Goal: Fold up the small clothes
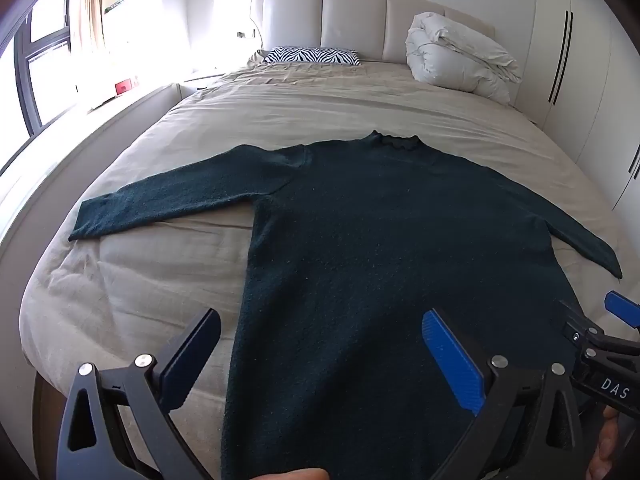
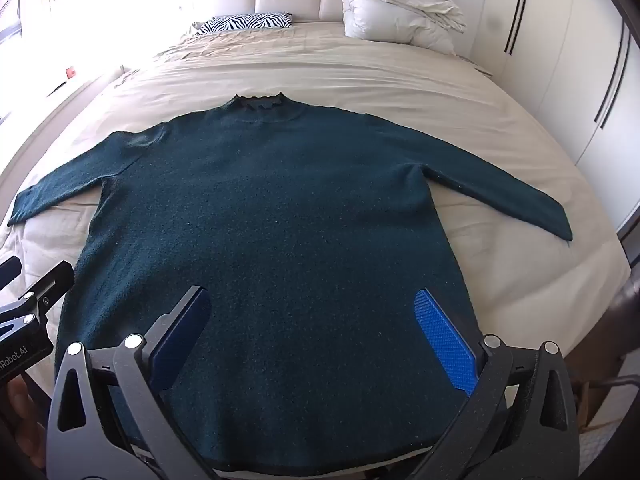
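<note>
Lying flat, the dark green sweater (image 2: 260, 220) (sleeves spread) covers the bed (image 2: 400, 72).

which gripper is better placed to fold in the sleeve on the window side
Left. The left gripper, open, hangs over the sweater hem nearer that sleeve; the right gripper, also open, sits over the hem farther toward the wardrobe side.

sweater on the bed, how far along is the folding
Done: the dark green sweater lies spread flat on the bed, collar away, both sleeves out to the sides. In hand: nothing; the left gripper and the right gripper hover open above the hem end, gripping no fabric. Left: every fold, since neither the left sleeve nor the right sleeve is turned in.
</note>
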### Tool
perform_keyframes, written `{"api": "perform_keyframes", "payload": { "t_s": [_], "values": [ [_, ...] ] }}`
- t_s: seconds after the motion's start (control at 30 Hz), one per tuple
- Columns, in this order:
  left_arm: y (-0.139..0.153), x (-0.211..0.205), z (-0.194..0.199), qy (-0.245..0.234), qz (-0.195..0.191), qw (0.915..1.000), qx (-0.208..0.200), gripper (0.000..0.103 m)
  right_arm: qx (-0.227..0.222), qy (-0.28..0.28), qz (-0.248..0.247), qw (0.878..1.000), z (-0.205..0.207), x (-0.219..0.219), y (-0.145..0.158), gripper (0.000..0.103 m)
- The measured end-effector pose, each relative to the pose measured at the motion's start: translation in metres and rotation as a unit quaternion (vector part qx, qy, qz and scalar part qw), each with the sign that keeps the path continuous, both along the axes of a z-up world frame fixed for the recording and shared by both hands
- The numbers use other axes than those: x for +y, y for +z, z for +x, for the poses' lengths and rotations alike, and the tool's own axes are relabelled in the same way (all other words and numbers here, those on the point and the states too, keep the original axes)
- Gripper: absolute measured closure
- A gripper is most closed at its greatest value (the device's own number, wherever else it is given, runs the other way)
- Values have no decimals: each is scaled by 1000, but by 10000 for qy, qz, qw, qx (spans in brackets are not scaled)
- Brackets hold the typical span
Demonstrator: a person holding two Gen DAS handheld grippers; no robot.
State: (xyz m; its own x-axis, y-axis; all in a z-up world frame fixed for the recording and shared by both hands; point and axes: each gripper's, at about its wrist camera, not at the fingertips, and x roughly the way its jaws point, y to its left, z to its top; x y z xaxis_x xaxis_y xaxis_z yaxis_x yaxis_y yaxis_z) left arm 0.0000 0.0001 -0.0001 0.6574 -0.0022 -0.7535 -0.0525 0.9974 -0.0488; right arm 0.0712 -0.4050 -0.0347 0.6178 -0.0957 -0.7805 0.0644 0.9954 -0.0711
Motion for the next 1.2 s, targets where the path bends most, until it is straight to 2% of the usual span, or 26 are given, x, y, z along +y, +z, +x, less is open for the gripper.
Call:
{"api": "perform_keyframes", "payload": {
  "t_s": [1.2],
  "values": [
    [-5,3,0,-2,86,10000,26,0,17,9,-89,10000,-2,1,-4,0]
  ]
}}
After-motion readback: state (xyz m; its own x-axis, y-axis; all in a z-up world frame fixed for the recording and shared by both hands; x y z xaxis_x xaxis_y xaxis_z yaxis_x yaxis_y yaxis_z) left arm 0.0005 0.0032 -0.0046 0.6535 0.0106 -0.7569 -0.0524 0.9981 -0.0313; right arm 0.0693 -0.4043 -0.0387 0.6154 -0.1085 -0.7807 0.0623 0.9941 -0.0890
